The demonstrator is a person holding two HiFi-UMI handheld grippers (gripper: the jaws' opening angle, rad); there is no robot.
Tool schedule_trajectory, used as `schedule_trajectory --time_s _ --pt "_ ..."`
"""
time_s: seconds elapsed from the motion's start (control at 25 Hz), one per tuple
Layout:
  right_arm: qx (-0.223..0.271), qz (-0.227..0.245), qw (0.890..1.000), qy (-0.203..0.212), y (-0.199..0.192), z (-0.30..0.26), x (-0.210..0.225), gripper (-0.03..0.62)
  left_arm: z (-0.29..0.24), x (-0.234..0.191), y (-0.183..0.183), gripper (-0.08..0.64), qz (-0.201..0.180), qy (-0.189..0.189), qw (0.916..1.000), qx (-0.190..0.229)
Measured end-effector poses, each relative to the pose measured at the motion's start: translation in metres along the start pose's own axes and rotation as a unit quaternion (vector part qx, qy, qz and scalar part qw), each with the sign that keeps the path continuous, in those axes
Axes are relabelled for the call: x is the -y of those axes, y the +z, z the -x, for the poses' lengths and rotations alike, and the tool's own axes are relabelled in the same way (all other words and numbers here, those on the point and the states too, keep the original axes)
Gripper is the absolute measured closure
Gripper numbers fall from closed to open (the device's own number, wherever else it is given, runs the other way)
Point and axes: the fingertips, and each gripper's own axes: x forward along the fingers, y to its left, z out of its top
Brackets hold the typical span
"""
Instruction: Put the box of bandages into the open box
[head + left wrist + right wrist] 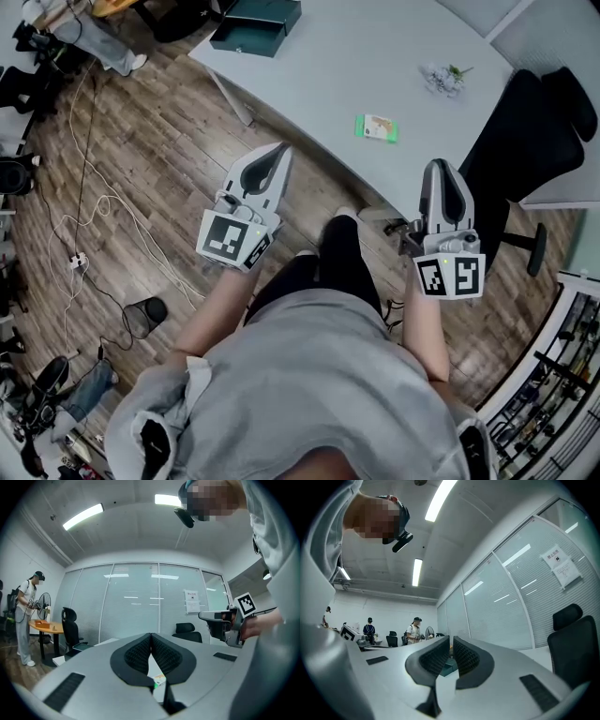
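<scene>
Green bandage box [377,127] on table [375,56] (open box [255,25] well apart)

Table [375,56]: smooth matt pale top; floor [159,141]: grained wood planks; box of bandages [377,127]: printed green card; open box [255,23]: matt dark teal finish; person's top [300,375]: soft grey cloth.

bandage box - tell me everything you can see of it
The bandage box is a small flat carton, green at the edges with a pale printed top. It looks closed and lies flat on the grey table, near its front edge. Only the table touches it.
</scene>
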Motion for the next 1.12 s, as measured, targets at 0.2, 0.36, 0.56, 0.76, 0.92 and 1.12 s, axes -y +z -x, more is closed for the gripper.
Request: schedule_trajectory --time_s 0.2,0.36,0.56,0.76,0.92,1.12 --pt "0.002 -0.003 1.000 0.027 0.002 -0.052 0.043 0.535 -0.061 -0.009 -0.001 0.540 -0.001 0.008 1.0000 -0.003" --pt "0.003 -0.003 0.999 0.050 0.008 -0.097 0.089 0.535 -0.121 -0.011 0.004 0.540 -0.024 0.010 0.9997 -0.002" --pt "0.000 -0.011 0.998 0.064 0.002 -0.136 0.144 0.535 -0.178 -0.011 0.004 0.540 -0.054 0.014 0.9984 -0.002" --pt "-0.011 -0.021 0.996 0.080 -0.011 -0.163 0.170 0.535 -0.211 -0.018 -0.009 0.540 -0.037 0.028 0.9989 -0.008" --pt "-0.023 -0.027 0.997 0.074 -0.017 -0.174 0.187 0.535 -0.236 -0.021 -0.022 0.540 -0.025 0.016 0.9993 -0.023" --pt "-0.050 -0.032 0.996 0.065 -0.040 -0.186 0.198 0.535 -0.266 -0.031 -0.040 0.540 -0.004 -0.003 0.9995 -0.032"
